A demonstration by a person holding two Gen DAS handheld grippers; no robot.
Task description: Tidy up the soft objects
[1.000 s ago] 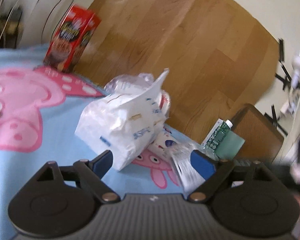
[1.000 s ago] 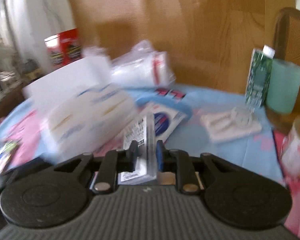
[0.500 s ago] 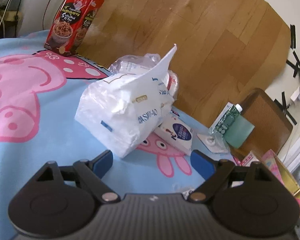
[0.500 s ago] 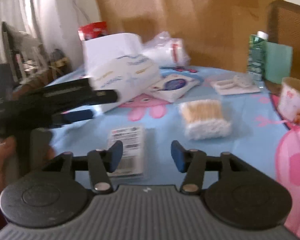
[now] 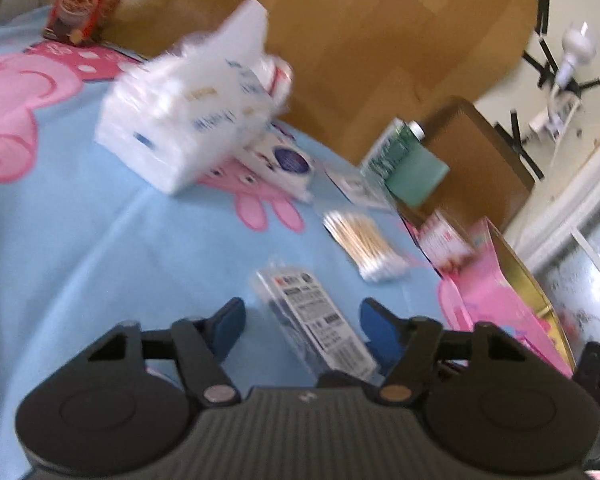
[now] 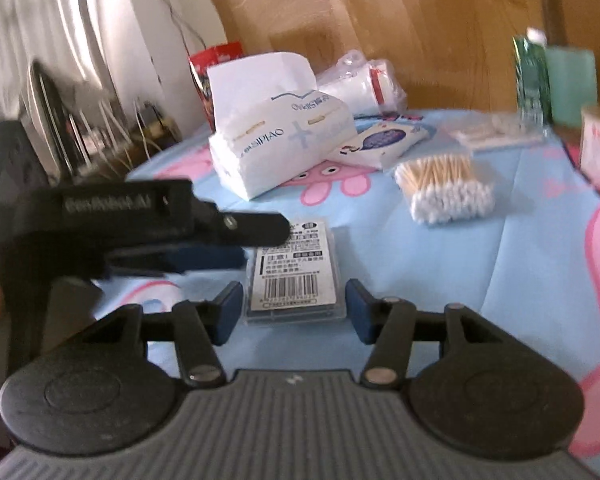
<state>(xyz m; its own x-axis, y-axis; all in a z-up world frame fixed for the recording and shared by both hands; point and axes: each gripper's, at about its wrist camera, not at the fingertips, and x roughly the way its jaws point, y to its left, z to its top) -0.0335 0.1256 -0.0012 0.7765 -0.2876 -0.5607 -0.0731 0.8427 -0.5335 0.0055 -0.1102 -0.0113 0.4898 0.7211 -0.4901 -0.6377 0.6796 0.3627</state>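
A flat clear-plastic packet with a white barcode label [image 6: 294,274] lies on the smooth pale blue cloth printed with pink cartoon pigs [image 6: 500,280], low in the frame's centre. The right gripper [image 6: 294,306] stands released, its blue pads flanking the packet's near end without pressing; a second ago it was clamped on this packet. The left gripper [image 5: 302,326] is also unclenched around the packet in its own view; its jaws have just been closing, the packet between them but untouched. Half a second ago the packet was not in that view. Further up lie a crinkly white soft tissue pack [image 6: 280,148], a small white pouch with a blue oval [image 6: 380,142] and a bundle of wooden cotton swabs [image 6: 444,188]. Bare cloth stays open right of the packet; the cloth's far edge meets brown wood.
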